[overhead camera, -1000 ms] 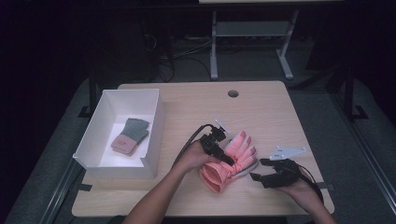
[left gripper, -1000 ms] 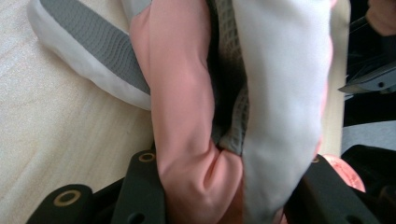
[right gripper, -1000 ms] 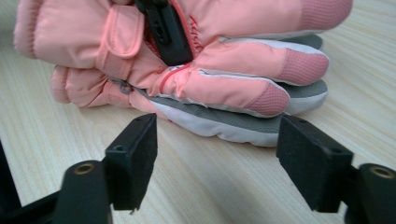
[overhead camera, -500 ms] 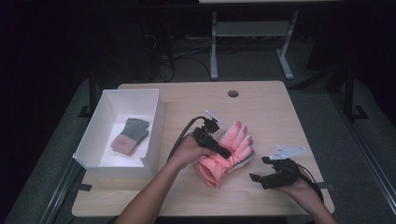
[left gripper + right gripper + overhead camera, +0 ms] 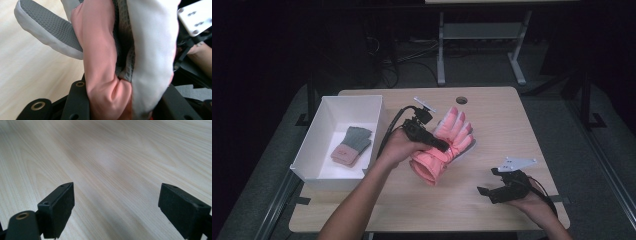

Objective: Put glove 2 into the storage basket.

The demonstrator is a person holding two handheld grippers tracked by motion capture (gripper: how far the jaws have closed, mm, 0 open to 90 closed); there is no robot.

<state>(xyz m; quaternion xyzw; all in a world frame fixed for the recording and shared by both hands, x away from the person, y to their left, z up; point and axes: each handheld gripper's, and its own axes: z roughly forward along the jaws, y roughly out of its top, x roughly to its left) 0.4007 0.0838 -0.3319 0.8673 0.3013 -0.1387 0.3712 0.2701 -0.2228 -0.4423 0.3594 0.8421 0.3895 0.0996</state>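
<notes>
— Pink glove (image 5: 443, 150): where is it seen?

— It is seen over the middle of the table (image 5: 512, 115), a little toward the near edge. It is clamped in the jaws of the left gripper (image 5: 439, 144), with the cuff turned toward the near edge and the fingers spread toward the far edge. Whether any part of it touches the wood cannot be told from the high view.

— How is the grip shown up close?

— In the left gripper view the pink fabric (image 5: 100, 62) is bunched between the two black jaws, beside a pale grey panel and a dark textured patch. One grey-tipped glove finger (image 5: 47, 30) is seen sticking out over the bare wood.

— And the right gripper (image 5: 486, 192)?

— It is held low near the right end of the near edge, well apart from the glove. Its jaws have just been opening and are spread wide, with nothing between them; bare wood grain (image 5: 112, 162) is seen past them in the right gripper view.

— What else is on the table?

— A white box (image 5: 307, 150) is set at the left edge. A second glove (image 5: 352, 146), with a grey cuff and pink body, is laid flat inside it.
</notes>
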